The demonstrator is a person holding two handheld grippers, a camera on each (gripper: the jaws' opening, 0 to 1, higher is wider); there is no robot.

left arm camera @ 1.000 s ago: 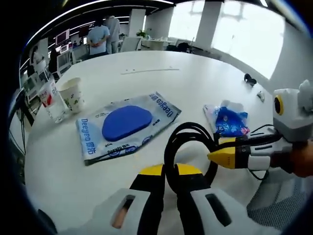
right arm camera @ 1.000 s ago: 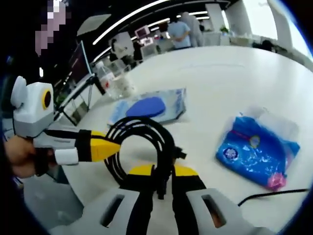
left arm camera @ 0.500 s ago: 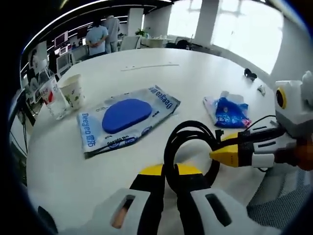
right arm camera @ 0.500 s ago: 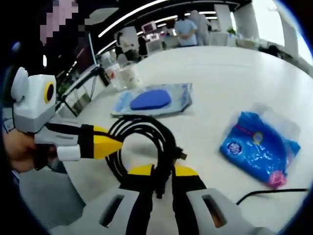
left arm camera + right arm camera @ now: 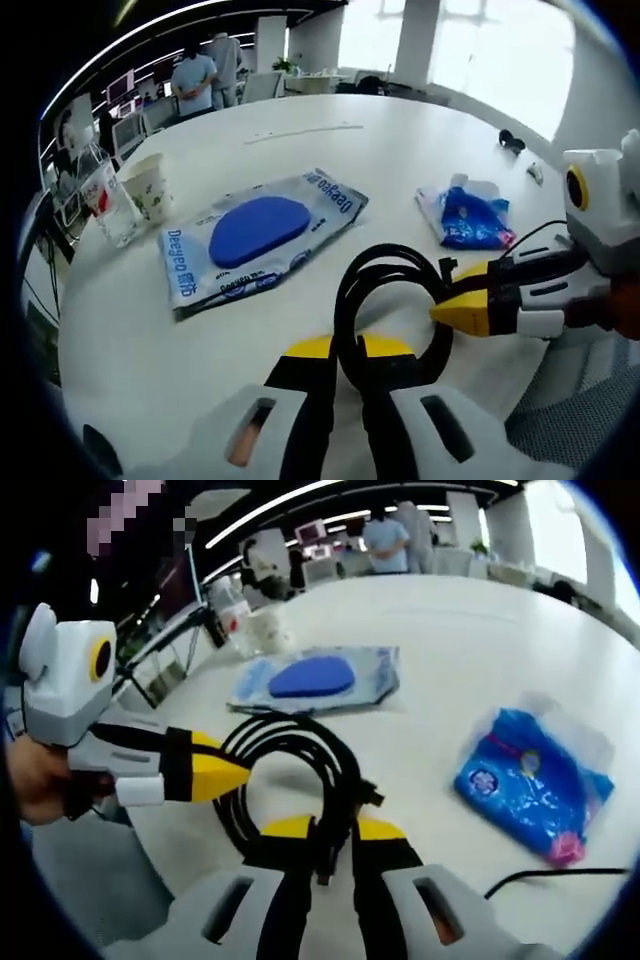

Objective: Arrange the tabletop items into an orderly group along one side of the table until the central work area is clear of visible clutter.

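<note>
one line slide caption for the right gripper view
Both grippers clamp a coiled black cable over the white table, beside a blue packet.

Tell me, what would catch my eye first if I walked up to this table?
Probably the coiled black cable, pinched by both yellow-tipped claws, left claw and right claw, near the white table's edge. Beyond it lies a flat packet with a big blue oval; a crinkly blue bag sits off to one side.
</note>
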